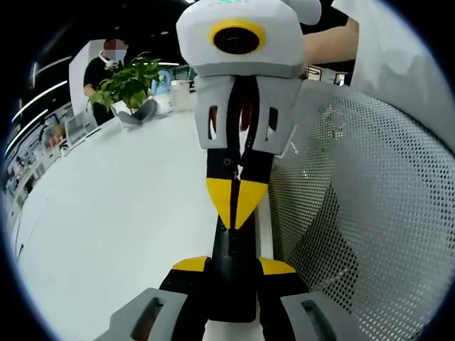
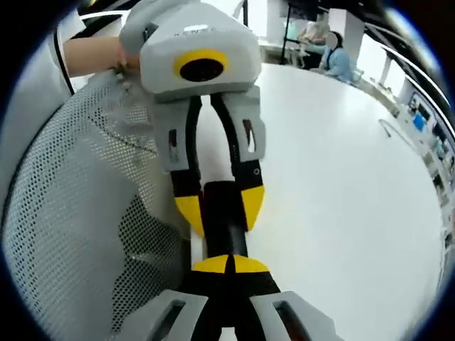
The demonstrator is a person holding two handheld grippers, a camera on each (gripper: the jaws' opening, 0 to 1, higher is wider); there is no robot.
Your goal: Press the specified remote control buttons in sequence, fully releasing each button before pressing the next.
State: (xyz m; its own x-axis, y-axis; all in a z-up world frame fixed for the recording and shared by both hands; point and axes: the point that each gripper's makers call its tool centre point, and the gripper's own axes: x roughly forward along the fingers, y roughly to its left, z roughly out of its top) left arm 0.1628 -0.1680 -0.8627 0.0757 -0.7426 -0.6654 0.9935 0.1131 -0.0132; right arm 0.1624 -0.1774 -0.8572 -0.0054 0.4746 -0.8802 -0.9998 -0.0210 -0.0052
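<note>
A slim black remote control (image 1: pixel 234 291) lies lengthwise between the yellow-tipped jaws of my left gripper (image 1: pixel 233 266), which is shut on its sides. My right gripper (image 1: pixel 238 202) comes in from the opposite end with its two yellow tips pressed together, resting on the remote's top face. In the right gripper view the same remote (image 2: pixel 226 238) runs from my shut right gripper (image 2: pixel 231 265) up into the left gripper (image 2: pixel 222 206), whose jaws clamp it. The buttons are hidden under the tips.
A white round table (image 1: pixel 121 213) spreads beneath the remote. A grey mesh chair back (image 1: pixel 362 213) stands close beside it. A potted plant (image 1: pixel 128 85) and small items sit at the table's far edge. People sit at the back (image 2: pixel 334 53).
</note>
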